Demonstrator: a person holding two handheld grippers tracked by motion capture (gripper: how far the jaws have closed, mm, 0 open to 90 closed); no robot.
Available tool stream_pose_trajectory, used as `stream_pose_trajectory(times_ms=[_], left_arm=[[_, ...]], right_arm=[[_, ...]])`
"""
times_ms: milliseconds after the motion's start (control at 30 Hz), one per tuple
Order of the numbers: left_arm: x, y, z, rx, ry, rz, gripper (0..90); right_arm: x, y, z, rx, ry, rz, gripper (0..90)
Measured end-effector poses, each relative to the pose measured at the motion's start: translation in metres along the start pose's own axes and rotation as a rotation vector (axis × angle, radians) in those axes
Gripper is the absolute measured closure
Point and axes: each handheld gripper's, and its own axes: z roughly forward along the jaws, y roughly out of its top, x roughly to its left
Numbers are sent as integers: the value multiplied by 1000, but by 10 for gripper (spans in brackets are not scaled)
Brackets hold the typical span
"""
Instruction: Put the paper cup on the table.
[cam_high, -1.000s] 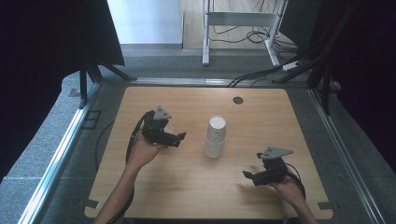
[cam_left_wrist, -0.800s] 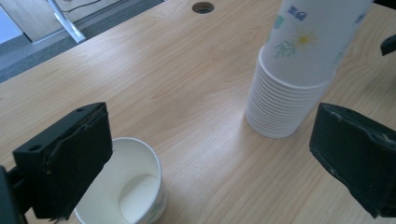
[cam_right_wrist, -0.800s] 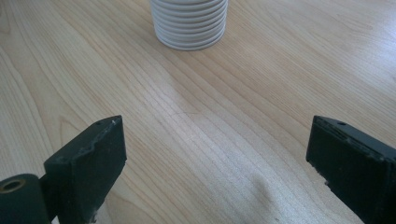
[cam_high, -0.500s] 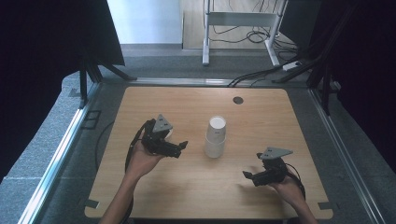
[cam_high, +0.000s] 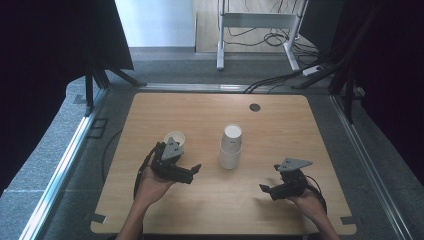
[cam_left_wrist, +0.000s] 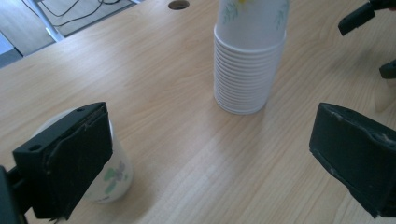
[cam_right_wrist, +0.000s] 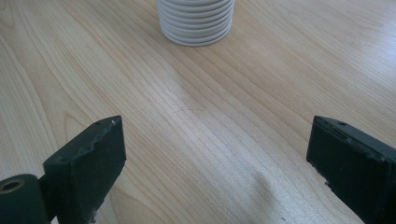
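A tall stack of white paper cups (cam_high: 231, 146) stands upside down near the table's middle; it rises ahead in the left gripper view (cam_left_wrist: 250, 60), and its base shows in the right gripper view (cam_right_wrist: 195, 21). A single white cup (cam_high: 175, 138) with a floral print stands upright to the stack's left, partly behind one jaw in the left gripper view (cam_left_wrist: 112, 179). My left gripper (cam_high: 194, 173) is open, just nearer than that cup, and holds nothing (cam_left_wrist: 212, 154). My right gripper (cam_high: 266, 190) is open over bare wood at the near right (cam_right_wrist: 219, 163).
The wooden table (cam_high: 295, 125) has a small dark round hole (cam_high: 255, 107) near its far edge. Metal rails and black frame legs run along both sides. Cables lie on the floor beyond the table. My right gripper's jaw tips (cam_left_wrist: 359, 16) show far off in the left gripper view.
My left gripper has drawn back toward the near edge, and the single cup now stands uncovered beyond it. The right gripper and the stack have stayed put.
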Motion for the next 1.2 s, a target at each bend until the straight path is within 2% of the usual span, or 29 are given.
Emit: stream_pose_trajectory(times_ms=[133,567,867,1000,1200], left_arm=[[-5,-10,3,-3,1,-4,0],[-15,-44,18,7,-20,-48,0],[-25,-62,33,83,-23,-39,0],[-29,-68,38,121,-36,-48,0],[-33,-76,46,194,-39,-44,0]], right_arm=[[2,0,1,8,-2,-1,1],[9,-2,6,40,-1,-29,0],[10,-6,10,63,-1,-43,0],[11,-9,14,79,-1,-49,0],[13,-12,19,94,5,-58,0]])
